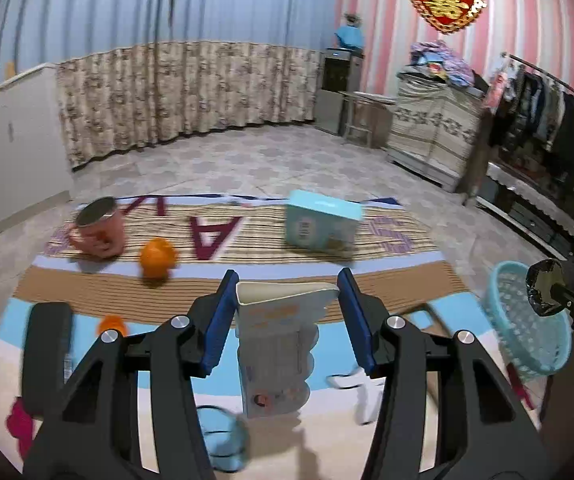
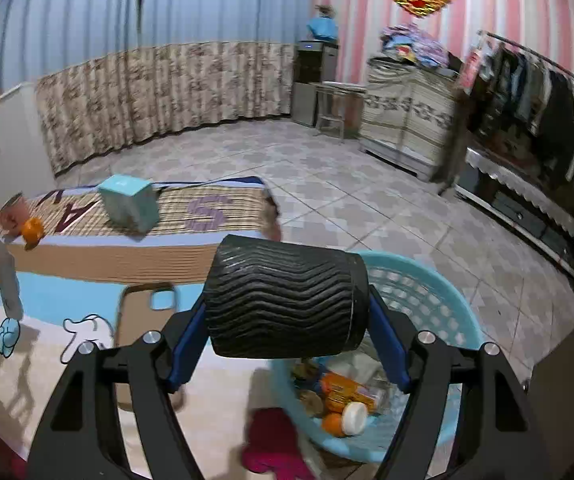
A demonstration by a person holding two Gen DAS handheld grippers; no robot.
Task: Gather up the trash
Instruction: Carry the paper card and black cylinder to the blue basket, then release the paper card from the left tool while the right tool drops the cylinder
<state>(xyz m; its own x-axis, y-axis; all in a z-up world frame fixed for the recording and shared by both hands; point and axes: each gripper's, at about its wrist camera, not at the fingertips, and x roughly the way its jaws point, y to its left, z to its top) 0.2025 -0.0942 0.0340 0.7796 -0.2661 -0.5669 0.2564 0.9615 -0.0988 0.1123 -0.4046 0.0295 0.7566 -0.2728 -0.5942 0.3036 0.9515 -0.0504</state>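
My left gripper (image 1: 287, 320) is open around an upright milk carton (image 1: 275, 344) with an opened top; a gap shows beside each pad. My right gripper (image 2: 287, 320) is shut on a black ribbed paper cup (image 2: 283, 300), held sideways above the light blue basket (image 2: 439, 304). The basket holds several bits of trash, among them an orange wrapper (image 2: 343, 392) and a white lid (image 2: 355, 418). In the left wrist view the basket (image 1: 527, 324) stands at the right, with the cup (image 1: 543, 288) above it.
On the patterned mat lie a pink mug (image 1: 99, 228), an orange (image 1: 158, 258), a light blue box (image 1: 321, 220), a phone case (image 2: 143, 312) and a black phone (image 1: 45, 352). Tiled floor, curtain, cabinets and a clothes rack surround the mat.
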